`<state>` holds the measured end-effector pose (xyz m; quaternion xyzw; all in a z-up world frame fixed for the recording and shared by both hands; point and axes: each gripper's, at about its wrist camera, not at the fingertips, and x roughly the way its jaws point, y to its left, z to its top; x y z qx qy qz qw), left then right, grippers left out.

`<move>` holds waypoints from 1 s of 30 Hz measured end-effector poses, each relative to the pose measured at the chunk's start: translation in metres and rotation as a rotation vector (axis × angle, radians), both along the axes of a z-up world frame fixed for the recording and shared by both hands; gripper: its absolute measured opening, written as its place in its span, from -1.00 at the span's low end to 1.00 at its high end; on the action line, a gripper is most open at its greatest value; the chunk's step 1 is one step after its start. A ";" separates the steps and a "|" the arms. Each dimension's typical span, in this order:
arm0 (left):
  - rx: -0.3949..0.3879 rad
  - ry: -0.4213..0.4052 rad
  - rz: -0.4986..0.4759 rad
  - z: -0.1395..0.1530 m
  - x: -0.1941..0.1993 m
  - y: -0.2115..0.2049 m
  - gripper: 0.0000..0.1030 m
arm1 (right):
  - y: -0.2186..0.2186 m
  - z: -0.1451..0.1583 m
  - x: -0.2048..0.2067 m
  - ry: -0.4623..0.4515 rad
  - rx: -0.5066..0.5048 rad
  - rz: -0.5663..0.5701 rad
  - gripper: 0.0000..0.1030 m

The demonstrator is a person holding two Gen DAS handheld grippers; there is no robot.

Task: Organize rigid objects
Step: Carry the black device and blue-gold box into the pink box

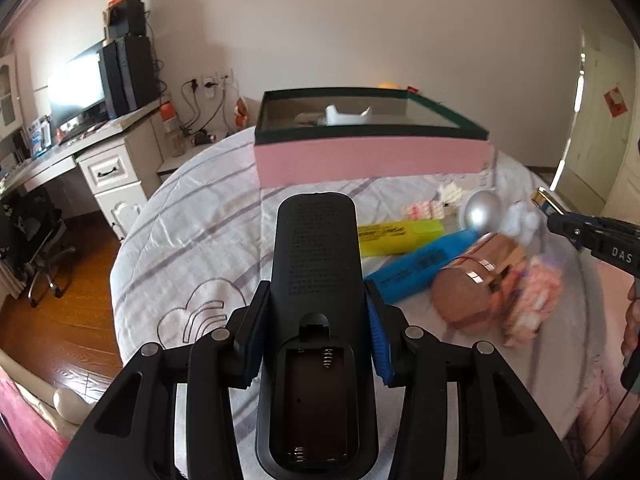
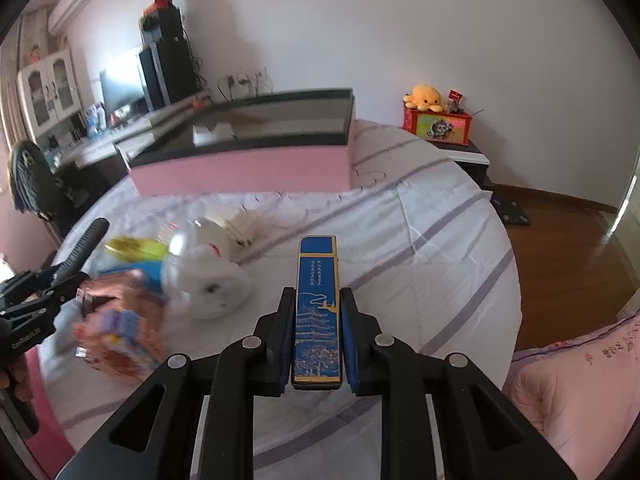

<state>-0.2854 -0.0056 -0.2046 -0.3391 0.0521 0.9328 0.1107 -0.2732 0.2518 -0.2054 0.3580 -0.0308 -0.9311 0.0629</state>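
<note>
Remote (image 1: 316, 256) faces highlighters (image 1: 404, 234), copper roll (image 1: 468, 292), pink box (image 1: 372, 160).

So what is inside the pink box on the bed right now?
In the pink box a white object shows above the front wall, with something pale beside it. The box floor and anything lower are hidden by that wall.

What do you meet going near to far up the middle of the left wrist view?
Left gripper, shut on the black remote control with its battery bay open, then striped white bedsheet, then the pink box with a dark green rim.
</note>
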 end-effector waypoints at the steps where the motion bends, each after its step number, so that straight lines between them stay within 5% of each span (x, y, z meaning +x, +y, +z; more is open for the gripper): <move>1: 0.000 0.013 0.003 0.005 0.002 0.000 -0.15 | 0.000 0.004 0.001 0.005 -0.006 0.004 -0.60; 20: 0.002 0.310 0.101 0.120 0.049 -0.013 -0.15 | -0.035 0.106 0.037 0.245 -0.015 0.120 -0.60; 30: -0.019 0.363 0.135 0.142 0.040 -0.016 -0.15 | -0.040 0.126 0.031 0.291 0.001 0.147 -0.60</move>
